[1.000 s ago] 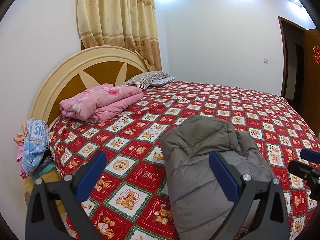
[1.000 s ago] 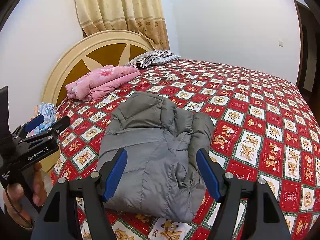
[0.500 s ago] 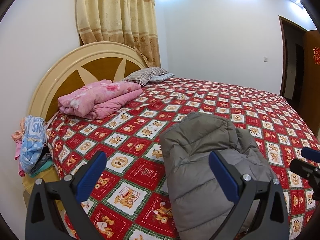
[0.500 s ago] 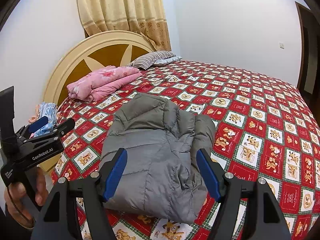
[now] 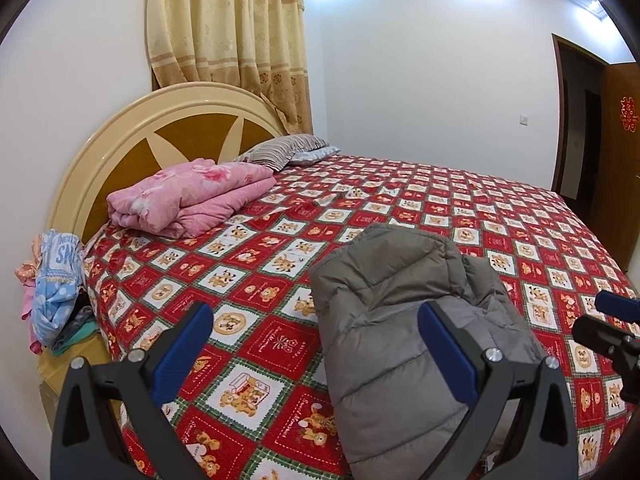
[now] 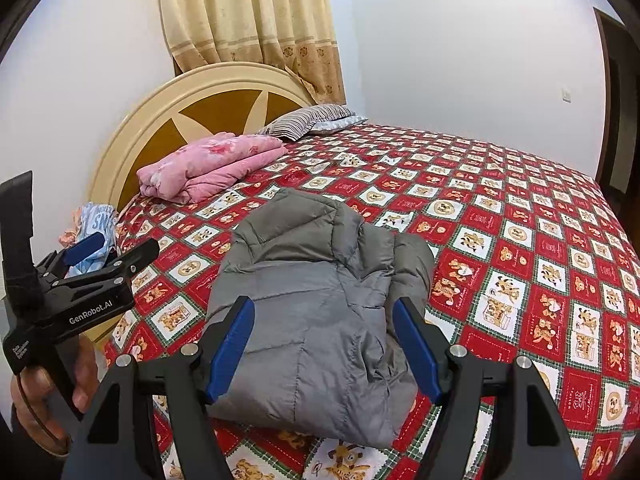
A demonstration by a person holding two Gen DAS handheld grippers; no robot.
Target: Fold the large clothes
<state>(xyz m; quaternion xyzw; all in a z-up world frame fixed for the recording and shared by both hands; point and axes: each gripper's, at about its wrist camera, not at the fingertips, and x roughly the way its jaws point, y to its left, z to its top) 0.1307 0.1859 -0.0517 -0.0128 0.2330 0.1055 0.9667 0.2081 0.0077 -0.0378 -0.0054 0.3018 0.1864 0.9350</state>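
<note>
Over the last second nothing moved: grey jacket [image 6: 316,312] lies folded at lower centre, left gripper [image 5: 312,344] and right gripper [image 6: 324,344] both wide, empty; fold looks complete.

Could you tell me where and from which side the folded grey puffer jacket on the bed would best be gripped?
Probably at the near edge of the grey puffer jacket, coming in from the bedside. That folded edge bulges thick and rounded above the red patchwork bedspread, so open jaws could close over it. The right claw already faces it, open and empty. The far end is a longer reach across the bed.
</note>
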